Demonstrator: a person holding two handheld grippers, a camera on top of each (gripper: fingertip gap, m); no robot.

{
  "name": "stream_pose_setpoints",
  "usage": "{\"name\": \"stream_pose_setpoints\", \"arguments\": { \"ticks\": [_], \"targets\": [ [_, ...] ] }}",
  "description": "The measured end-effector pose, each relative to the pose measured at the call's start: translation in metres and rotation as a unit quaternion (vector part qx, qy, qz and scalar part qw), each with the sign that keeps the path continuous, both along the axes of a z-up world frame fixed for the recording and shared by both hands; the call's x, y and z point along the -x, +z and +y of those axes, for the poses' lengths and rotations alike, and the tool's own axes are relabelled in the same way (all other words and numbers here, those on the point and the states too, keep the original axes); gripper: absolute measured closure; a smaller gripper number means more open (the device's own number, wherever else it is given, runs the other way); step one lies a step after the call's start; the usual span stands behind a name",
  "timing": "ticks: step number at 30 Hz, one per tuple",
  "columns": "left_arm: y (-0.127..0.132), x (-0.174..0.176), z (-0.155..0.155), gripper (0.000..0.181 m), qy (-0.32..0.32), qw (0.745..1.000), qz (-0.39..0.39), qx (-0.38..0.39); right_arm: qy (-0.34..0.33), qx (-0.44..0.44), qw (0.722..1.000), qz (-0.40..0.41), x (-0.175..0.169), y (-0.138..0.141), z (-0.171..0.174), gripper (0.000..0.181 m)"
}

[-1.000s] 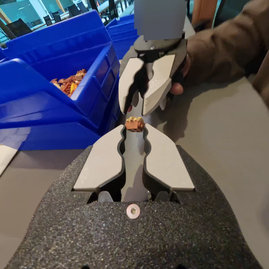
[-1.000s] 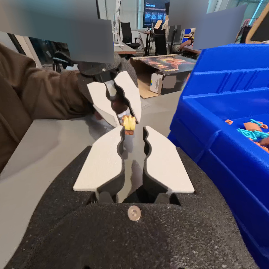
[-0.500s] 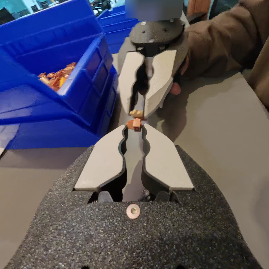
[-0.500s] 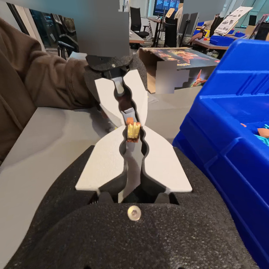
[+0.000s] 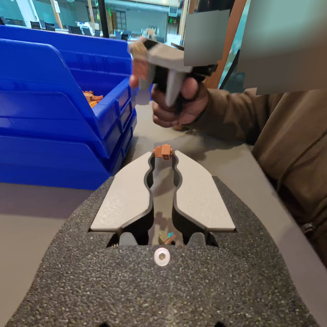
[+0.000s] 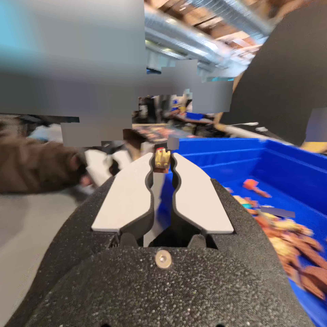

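Note:
My left gripper point(image 5: 163, 153) is shut on a small orange-brown brick piece point(image 5: 162, 152), held above the grey table point(image 5: 230, 169). My right gripper point(image 6: 162, 160) is shut on a tan-yellow brick piece point(image 6: 162, 157) with a brown part under it, held over the near corner of a blue bin point(image 6: 265, 169). In the left wrist view the right gripper point(image 5: 159, 69) is raised and turned toward the blue bins, held by a hand point(image 5: 178, 108). In the right wrist view the left gripper point(image 6: 106, 164) shows blurred at the left.
Stacked blue bins point(image 5: 53, 106) stand left of the left gripper; the upper one holds orange and brown bricks point(image 5: 92, 99). The bin under the right gripper holds several brown, orange and tan bricks point(image 6: 292, 244). A brown sleeve point(image 5: 283, 141) lies at the right. A small loose piece point(image 5: 167, 238) lies under the left gripper. One gripper's finger ends stand about 9 centimeters off the other's.
The two pieces have come apart. The right gripper has closed on the tan piece, lifted away and swung over the blue bin. The left gripper keeps the orange-brown piece.

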State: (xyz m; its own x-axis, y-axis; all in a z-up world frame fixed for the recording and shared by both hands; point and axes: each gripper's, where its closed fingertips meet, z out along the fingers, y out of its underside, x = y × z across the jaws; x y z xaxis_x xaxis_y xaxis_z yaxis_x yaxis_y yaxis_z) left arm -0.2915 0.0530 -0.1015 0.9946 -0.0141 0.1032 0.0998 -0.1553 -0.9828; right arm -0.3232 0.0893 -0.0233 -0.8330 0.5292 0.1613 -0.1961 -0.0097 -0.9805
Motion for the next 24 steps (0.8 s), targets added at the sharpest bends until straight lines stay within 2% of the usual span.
{"name": "stream_pose_setpoints", "arguments": {
  "ticks": [2, 3, 4, 6, 9, 11, 13, 17, 24],
  "targets": [
    [0.007, -0.001, 0.0, 0.163, -0.011, 0.999, -0.04, -0.031, -0.122, 0.018, 0.992, -0.013, 0.036, 0.015, 0.027, 0.165],
    [0.01, 0.0, 0.0, 0.162, -0.014, 0.997, -0.061, -0.047, -0.16, 0.008, 0.987, -0.032, 0.048, 0.014, 0.036, 0.164],
    [0.013, 0.0, -0.001, 0.162, -0.018, 0.995, -0.081, -0.062, -0.167, -0.006, 0.985, -0.045, 0.053, 0.011, 0.039, 0.158],
    [0.019, 0.001, -0.004, 0.162, -0.029, 0.988, -0.119, -0.089, -0.153, -0.033, 0.987, -0.042, 0.048, 0.005, 0.036, 0.153],
    [0.025, 0.004, -0.008, 0.162, -0.039, 0.978, -0.166, -0.121, -0.103, -0.106, 0.989, 0.005, 0.024, -0.011, 0.014, 0.153],
    [0.027, 0.005, -0.009, 0.163, -0.046, 0.971, -0.19, -0.136, -0.046, -0.163, 0.985, 0.042, 0.003, -0.027, -0.008, 0.153],
    [0.029, 0.004, -0.009, 0.163, -0.057, 0.964, -0.213, -0.146, -0.02, -0.211, 0.973, 0.092, -0.012, -0.04, -0.024, 0.153],
    [0.031, 0.003, -0.007, 0.163, -0.06, 0.957, -0.238, -0.155, -0.031, -0.237, 0.954, 0.18, -0.026, -0.047, -0.043, 0.152],
    [0.023, -0.004, 0.003, 0.163, -0.07, 0.947, -0.28, -0.139, -0.087, -0.259, 0.929, 0.249, -0.025, -0.049, -0.055, 0.153]
  ]
}}
